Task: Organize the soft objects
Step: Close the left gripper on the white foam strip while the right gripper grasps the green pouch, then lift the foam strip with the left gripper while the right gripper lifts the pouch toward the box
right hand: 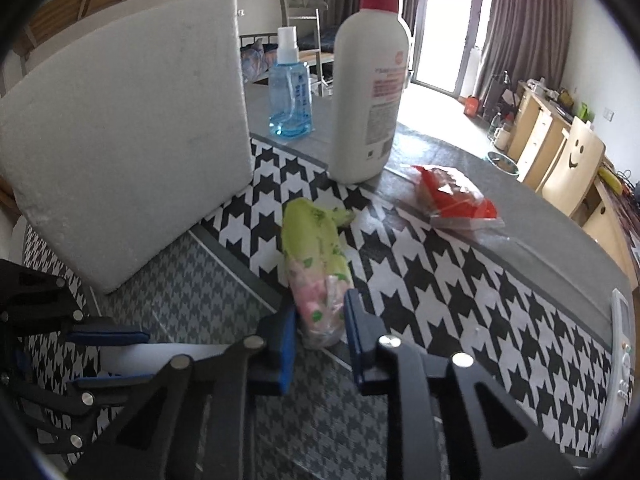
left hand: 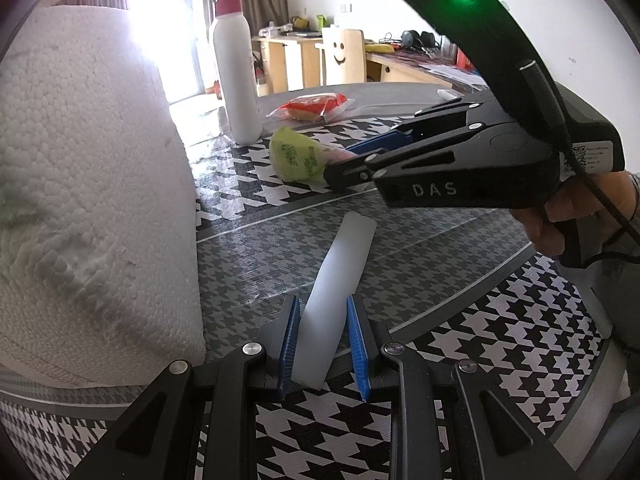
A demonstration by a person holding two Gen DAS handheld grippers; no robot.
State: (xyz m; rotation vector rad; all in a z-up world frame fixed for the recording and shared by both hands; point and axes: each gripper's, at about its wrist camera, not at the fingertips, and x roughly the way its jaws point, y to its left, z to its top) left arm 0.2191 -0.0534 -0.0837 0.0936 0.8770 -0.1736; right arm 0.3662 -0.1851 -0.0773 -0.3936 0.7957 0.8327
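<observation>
We are at the grasp step: our right gripper [right hand: 320,334] has its fingers clamped on the near end of the green and pink soft pack [right hand: 316,268], which lies on the houndstooth counter [right hand: 460,280] and runs away toward twelve o'clock in the right wrist view. Our left gripper [left hand: 323,340] grips a flat white strip [left hand: 340,280] that slopes up toward one o'clock; the blue pads [left hand: 294,336] touch both its sides. Next, we judge, the pack must be lifted clear without slipping and carried to where the soft things gather, perhaps by the foam block [right hand: 120,128] at ten o'clock; the white pump bottle [right hand: 368,96] stands just behind it. Both grippers pitch steeply downward, the right crossing in from three o'clock in the left wrist view.
</observation>
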